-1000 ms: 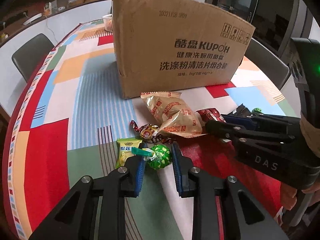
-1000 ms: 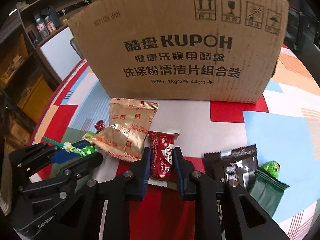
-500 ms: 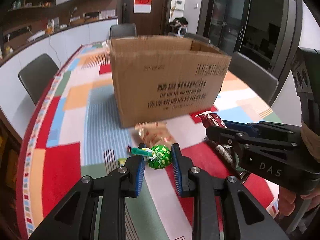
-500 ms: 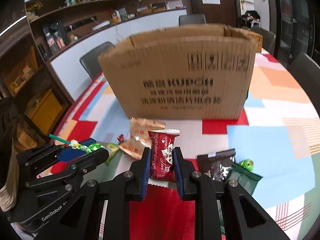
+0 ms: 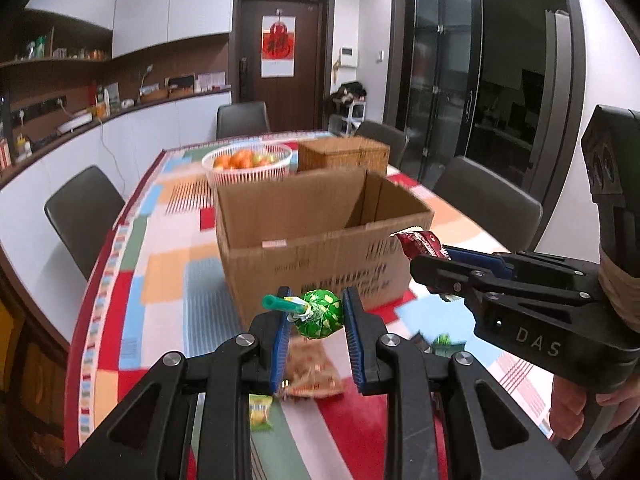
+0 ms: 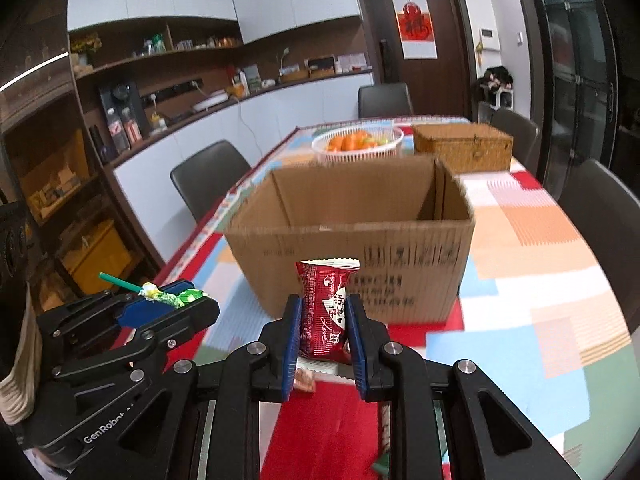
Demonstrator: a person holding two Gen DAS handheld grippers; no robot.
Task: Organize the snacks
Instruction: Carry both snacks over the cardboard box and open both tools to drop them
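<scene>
My left gripper (image 5: 316,316) is shut on a green-wrapped lollipop (image 5: 322,314) whose green stick points left; it hangs in the air in front of the open cardboard box (image 5: 320,236). In the right wrist view my right gripper (image 6: 323,316) is shut on a red snack packet (image 6: 324,308), held upright just before the same cardboard box (image 6: 352,240). The right gripper and its red packet (image 5: 422,242) also show at the right of the left wrist view. The lollipop (image 6: 176,296) shows at the left of the right wrist view. The box's inside looks bare where visible.
Snack packets lie on the patterned tablecloth below: a gold packet (image 5: 312,372), a yellow candy (image 5: 260,416), a dark packet (image 5: 420,340). Behind the box stand a white basket of oranges (image 5: 248,162) and a wicker box (image 5: 344,154). Grey chairs (image 5: 80,216) ring the table.
Both grippers have risen with their snacks from just above the table to about the height of the box's rim. The box's open top and the far end of the table have come into view.
</scene>
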